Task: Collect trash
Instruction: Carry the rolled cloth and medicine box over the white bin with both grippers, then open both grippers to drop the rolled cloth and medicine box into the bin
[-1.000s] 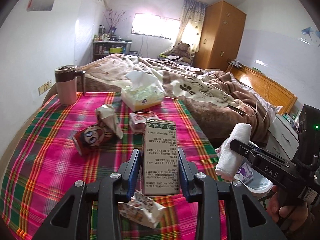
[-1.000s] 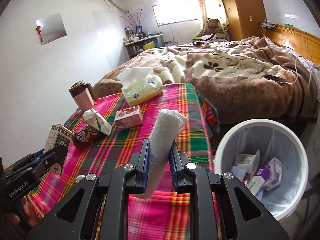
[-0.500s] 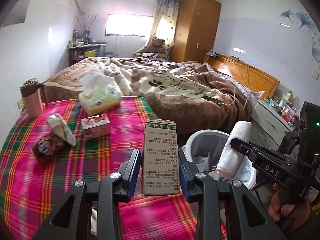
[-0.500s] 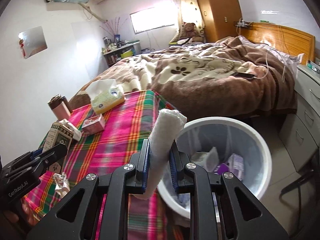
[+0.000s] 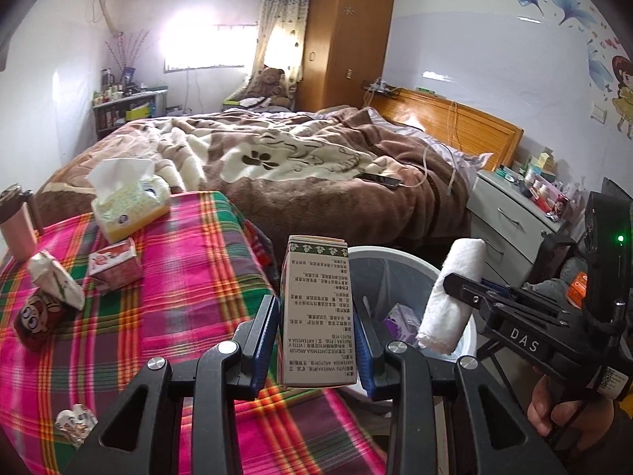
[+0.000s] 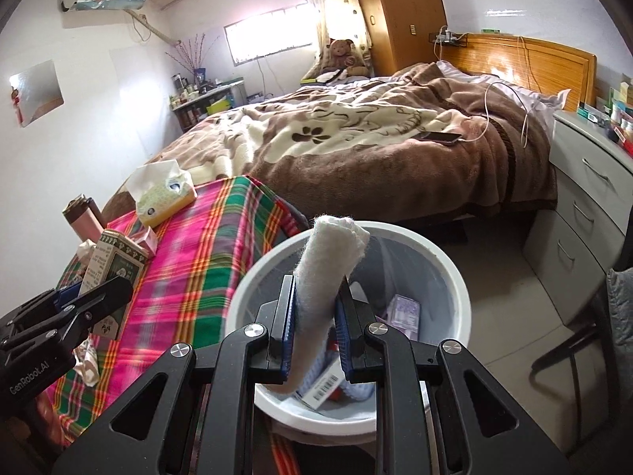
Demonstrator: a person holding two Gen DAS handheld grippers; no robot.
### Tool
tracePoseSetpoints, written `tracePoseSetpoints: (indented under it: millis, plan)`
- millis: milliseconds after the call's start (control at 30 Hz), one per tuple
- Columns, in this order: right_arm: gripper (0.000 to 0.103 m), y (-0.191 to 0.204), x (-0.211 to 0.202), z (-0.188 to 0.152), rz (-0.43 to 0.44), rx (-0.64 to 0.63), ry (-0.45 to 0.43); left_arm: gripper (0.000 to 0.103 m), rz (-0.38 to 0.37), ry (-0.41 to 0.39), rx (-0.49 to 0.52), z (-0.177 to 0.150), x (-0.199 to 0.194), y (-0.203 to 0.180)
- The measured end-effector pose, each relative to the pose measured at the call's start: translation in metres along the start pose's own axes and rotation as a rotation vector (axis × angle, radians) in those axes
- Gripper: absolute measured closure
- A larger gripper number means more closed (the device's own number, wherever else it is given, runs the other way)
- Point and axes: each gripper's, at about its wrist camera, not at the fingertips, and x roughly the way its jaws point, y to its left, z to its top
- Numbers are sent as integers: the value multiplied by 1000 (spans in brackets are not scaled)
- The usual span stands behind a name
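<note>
- Grippers: right gripper [image 6: 315, 308] clamps the white cloth roll [image 6: 324, 277], left gripper [image 5: 315, 340] clamps the printed carton [image 5: 316, 312].
- Both have swung off the counter [image 5: 178, 277]; roll now over the bin [image 6: 459, 289], carton at its rim.
- Next: release. More trash remains on counter.

white round trash bin [image 5: 399, 255] half hidden behind tall printed carton [image 5: 316, 316], pink lidded mug [image 5: 16, 221] cut off at 9 o'clock, carton print too small to read
</note>
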Motion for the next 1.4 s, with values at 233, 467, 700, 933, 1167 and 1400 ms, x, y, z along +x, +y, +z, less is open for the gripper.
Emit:
tracePoseSetpoints:
  millis: [233, 467, 700, 933, 1167, 1400]
  plan:
    - [84, -22, 8, -2, -46, 4, 41, 67, -36, 42, 30, 0, 27, -23]
    - [83, -31, 19, -5, -57, -5, 89, 67, -41, 70, 55, -1, 48, -36]
    - [82, -40, 28, -7, -67, -8, 116, 67, -48, 96, 60, -1, 68, -44]
    - [77, -42, 31, -7, -103, -29, 128, 57, -64, 114, 45, 1, 78, -43]
    - [53, -43, 29, -7, -90, -16, 118, 49, -54, 107, 31, 1, 78, -38]
    - [53, -39, 25, -6, -94, -15, 102, 48, -35, 86, 23, 0, 67, -29]
